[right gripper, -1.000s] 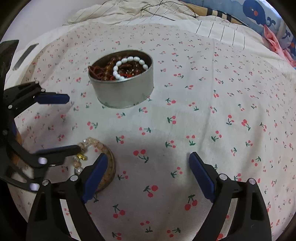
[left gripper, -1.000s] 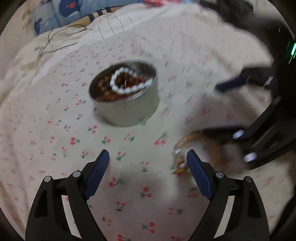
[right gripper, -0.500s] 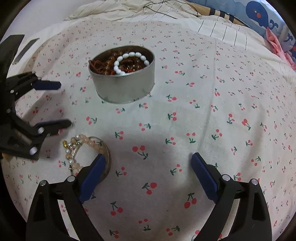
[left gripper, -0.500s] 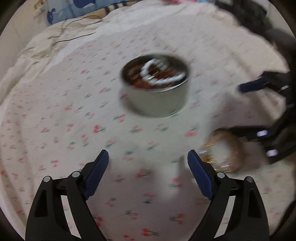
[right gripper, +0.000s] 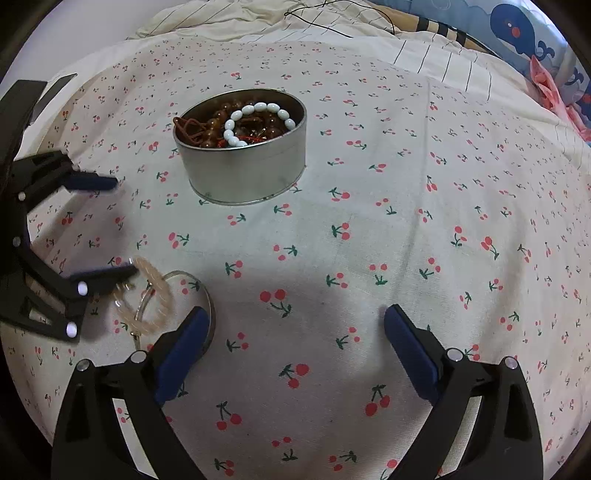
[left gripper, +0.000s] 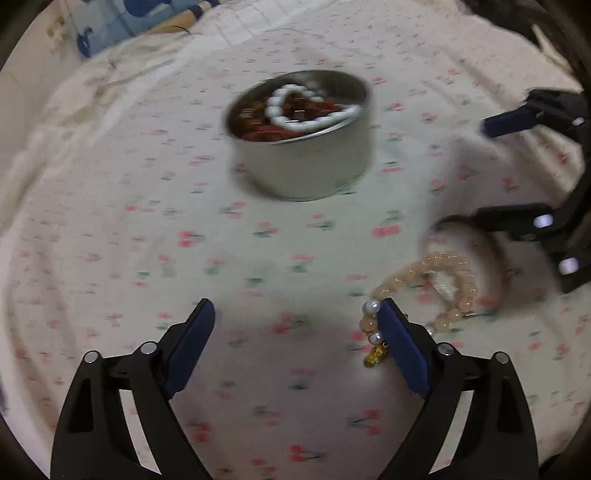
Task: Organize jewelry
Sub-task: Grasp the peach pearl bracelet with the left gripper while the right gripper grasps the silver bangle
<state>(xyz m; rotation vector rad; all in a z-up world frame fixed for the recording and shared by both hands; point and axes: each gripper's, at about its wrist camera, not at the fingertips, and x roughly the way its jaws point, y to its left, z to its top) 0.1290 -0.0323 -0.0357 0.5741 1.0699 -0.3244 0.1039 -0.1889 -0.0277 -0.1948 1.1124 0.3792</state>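
The peach bead bracelet [left gripper: 439, 280] lies on the bed between both empty, wide-open hand-held grippers, touching the left hand-held gripper [left gripper: 295, 314]'s right fingertip, so the left is nearer.

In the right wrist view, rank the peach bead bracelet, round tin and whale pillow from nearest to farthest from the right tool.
1. Peach bead bracelet, beside the right tool's left finger.
2. Round tin, centre, farther back.
3. Whale pillow, far top right.

Both wrist fisheyes look steeply down, close over the cherry-print bedsheet [right gripper: 369, 229]. Left view faces the round tin [left gripper: 301, 147] from the left, right view from the right. Shared: tin, peach bead bracelet [left gripper: 436, 284], each other's gripper.
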